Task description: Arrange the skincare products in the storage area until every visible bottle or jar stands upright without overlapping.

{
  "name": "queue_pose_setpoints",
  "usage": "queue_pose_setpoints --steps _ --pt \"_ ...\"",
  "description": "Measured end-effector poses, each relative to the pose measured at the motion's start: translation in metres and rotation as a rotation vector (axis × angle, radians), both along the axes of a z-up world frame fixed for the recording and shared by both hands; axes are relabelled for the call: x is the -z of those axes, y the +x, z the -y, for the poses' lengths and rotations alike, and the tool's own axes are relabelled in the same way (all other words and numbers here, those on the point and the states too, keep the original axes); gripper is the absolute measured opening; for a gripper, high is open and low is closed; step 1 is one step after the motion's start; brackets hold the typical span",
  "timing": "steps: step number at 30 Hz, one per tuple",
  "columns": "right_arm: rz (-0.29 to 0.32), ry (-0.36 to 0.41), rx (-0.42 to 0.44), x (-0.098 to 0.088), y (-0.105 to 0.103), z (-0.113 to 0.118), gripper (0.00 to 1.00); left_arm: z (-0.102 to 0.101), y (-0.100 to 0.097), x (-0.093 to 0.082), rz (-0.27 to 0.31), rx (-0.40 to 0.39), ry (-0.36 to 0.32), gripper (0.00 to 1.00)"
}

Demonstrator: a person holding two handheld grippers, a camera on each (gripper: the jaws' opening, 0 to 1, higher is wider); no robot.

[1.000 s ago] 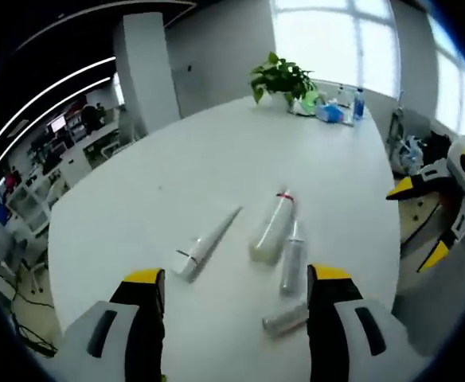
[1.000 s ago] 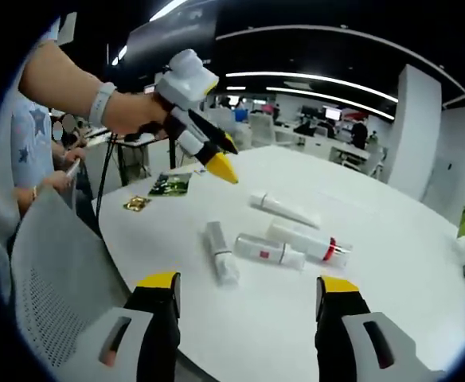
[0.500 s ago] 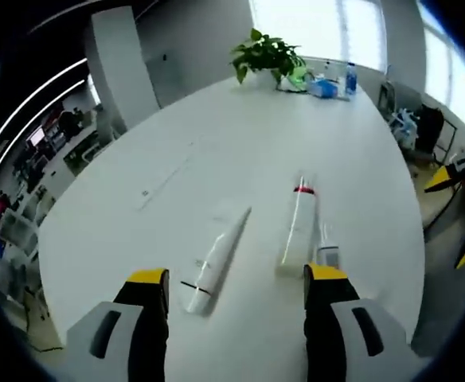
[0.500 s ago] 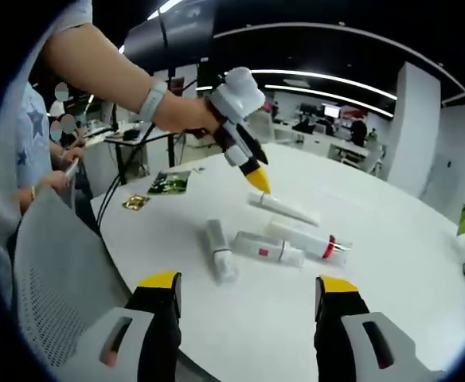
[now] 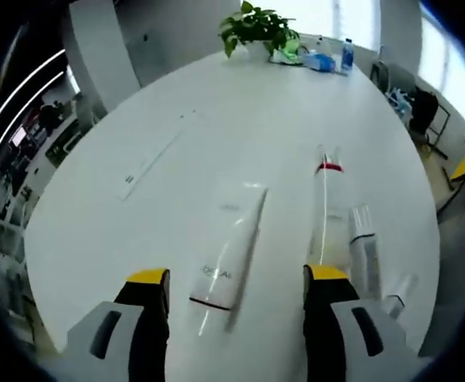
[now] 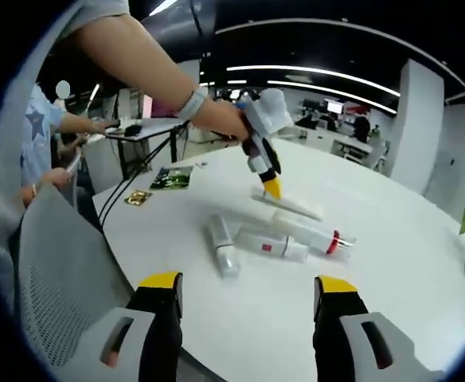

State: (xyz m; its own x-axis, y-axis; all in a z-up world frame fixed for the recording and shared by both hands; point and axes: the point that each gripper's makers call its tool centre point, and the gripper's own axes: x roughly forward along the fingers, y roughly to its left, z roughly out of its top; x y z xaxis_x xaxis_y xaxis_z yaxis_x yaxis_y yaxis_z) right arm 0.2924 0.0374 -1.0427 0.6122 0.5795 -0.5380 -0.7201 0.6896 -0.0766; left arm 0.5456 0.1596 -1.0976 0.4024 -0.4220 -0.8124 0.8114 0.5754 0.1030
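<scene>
over the white table (image 6: pixel 423 263) the left gripper (image 6: pixel 271 188) angles down, jaws apart, above the lying tube (image 5: pixel 231 256).

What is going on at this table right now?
A person holds a gripper in each hand over a round white table. The left gripper reaches down with open jaws around the flat white tube, not closed on it. The right gripper hangs back, jaws open and empty. All four products lie on their sides: that tube, the bottle with a red band, a smaller tube and a short bottle. Nothing stands upright yet.
</scene>
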Motion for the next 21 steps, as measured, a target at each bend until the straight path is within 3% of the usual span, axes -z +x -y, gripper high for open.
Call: queue_pose_setpoints --steps 5,9,13,17,21 --pt "-0.005 -0.001 0.003 0.001 0.0 0.001 0.67 -0.002 0.013 0.013 -0.02 0.019 0.034 0.59" --pt "-0.011 -0.01 0.0 0.003 0.0 0.001 0.67 -0.004 0.021 0.02 -0.05 0.0 0.023 0.57" --pt "-0.016 -0.012 0.003 0.004 0.0 0.002 0.66 -0.004 0.018 0.029 -0.078 0.027 0.046 0.54" --pt "-0.02 -0.016 0.002 0.005 0.0 0.002 0.66 0.001 0.019 0.033 -0.069 0.064 0.051 0.41" --pt "-0.022 -0.02 0.001 0.006 0.0 0.002 0.66 0.007 0.016 0.04 -0.085 0.089 0.058 0.44"
